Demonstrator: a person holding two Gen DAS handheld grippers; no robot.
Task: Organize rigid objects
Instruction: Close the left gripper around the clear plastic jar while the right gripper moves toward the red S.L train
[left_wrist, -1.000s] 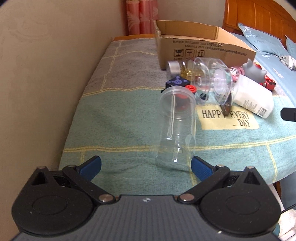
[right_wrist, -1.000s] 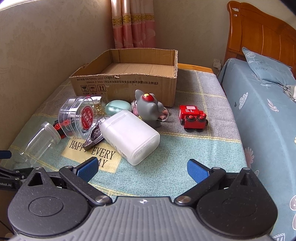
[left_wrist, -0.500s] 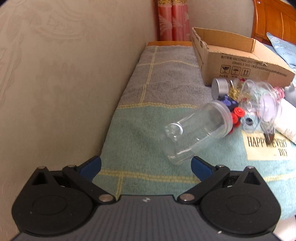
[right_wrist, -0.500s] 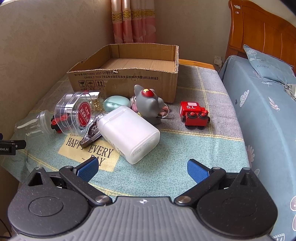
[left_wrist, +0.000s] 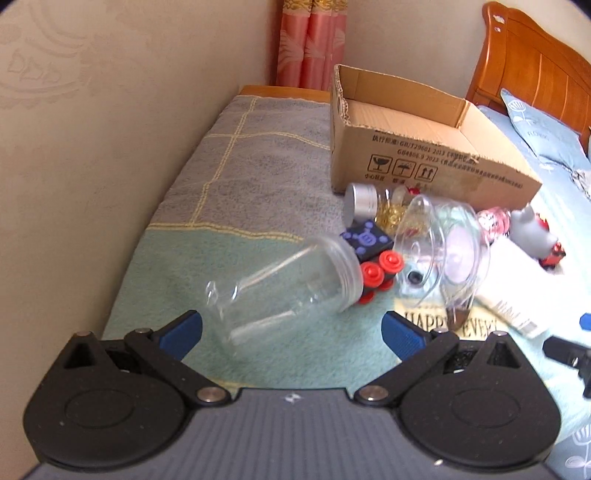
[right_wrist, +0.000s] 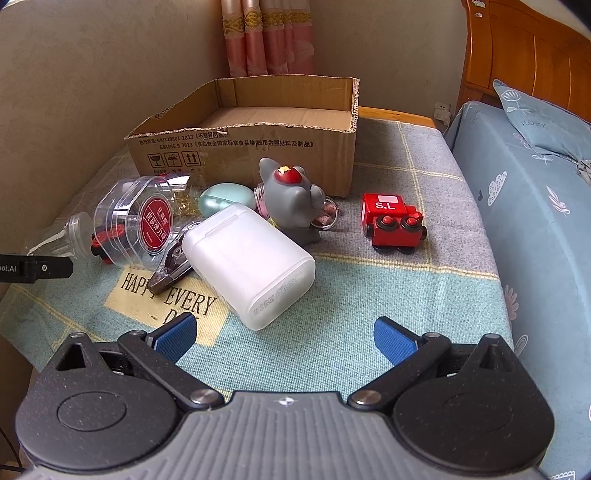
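Note:
A clear plastic jar (left_wrist: 288, 288) lies on its side on the green cloth, its base pointing at my open, empty left gripper (left_wrist: 291, 330); it also shows at the left of the right wrist view (right_wrist: 61, 236). Behind it lie a black toy car with red wheels (left_wrist: 369, 254) and a clear round box (left_wrist: 443, 251) with a red label (right_wrist: 155, 229). My right gripper (right_wrist: 284, 338) is open and empty, just in front of a white plastic bottle (right_wrist: 251, 266). An open cardboard box (right_wrist: 251, 144) stands at the back.
A grey figurine (right_wrist: 291, 199), a red toy train (right_wrist: 391, 221), a mint oval case (right_wrist: 225, 197), a silver-capped jar of gold pieces (left_wrist: 373, 203) and a tape dispenser (right_wrist: 173, 266) lie around the bottle. A wall runs along the left; a bed (right_wrist: 535, 221) is on the right.
The clear jar has tipped from upright onto its side and lies loose in front of my left gripper. The left view has swung. My right gripper has come slightly closer to the white bottle.

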